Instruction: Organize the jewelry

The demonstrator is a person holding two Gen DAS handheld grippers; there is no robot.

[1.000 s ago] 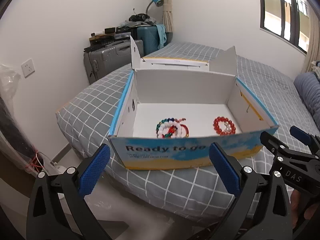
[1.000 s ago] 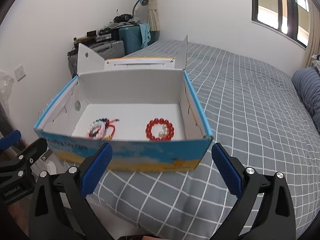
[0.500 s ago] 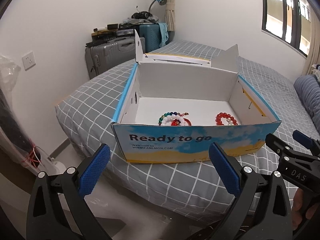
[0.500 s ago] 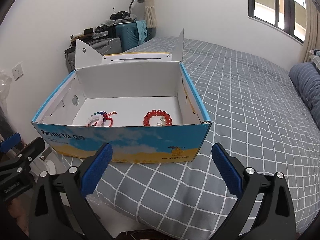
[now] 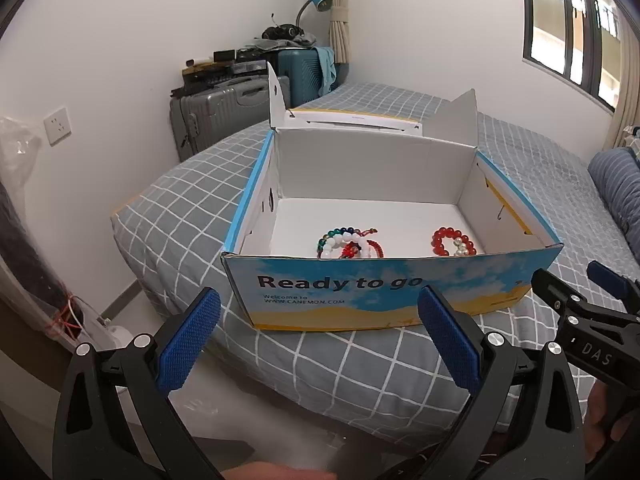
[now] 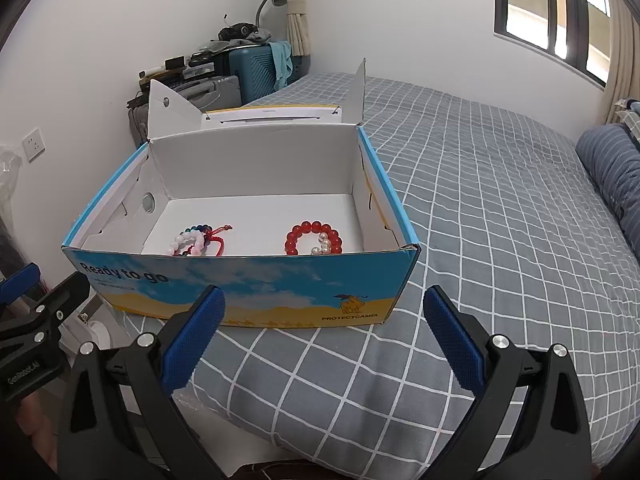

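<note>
Fingers of the left gripper (image 5: 318, 342) stand wide apart with nothing between the blue pads; those of the right gripper (image 6: 326, 338) are likewise spread wide and empty. Both tools hover short of the box (image 6: 240, 280), just off its printed front wall, neither touching it. Beyond the left fingers, inside the box near that front wall, lies a mixed cluster of bracelets (image 5: 350, 244), white, green, blue and red beads tangled together. Beyond the right fingers, apart from the cluster, rests a red bead bracelet (image 6: 314, 236) with a few pearl-like beads at its inner edge. The box sits open on the grey checked bed (image 6: 500, 240), lid flaps raised at the far side. Judgement: all visible jewelry is already contained, no loose pieces show on the bedding; remaining work appears limited to untangling the cluster or closing the lid
</note>
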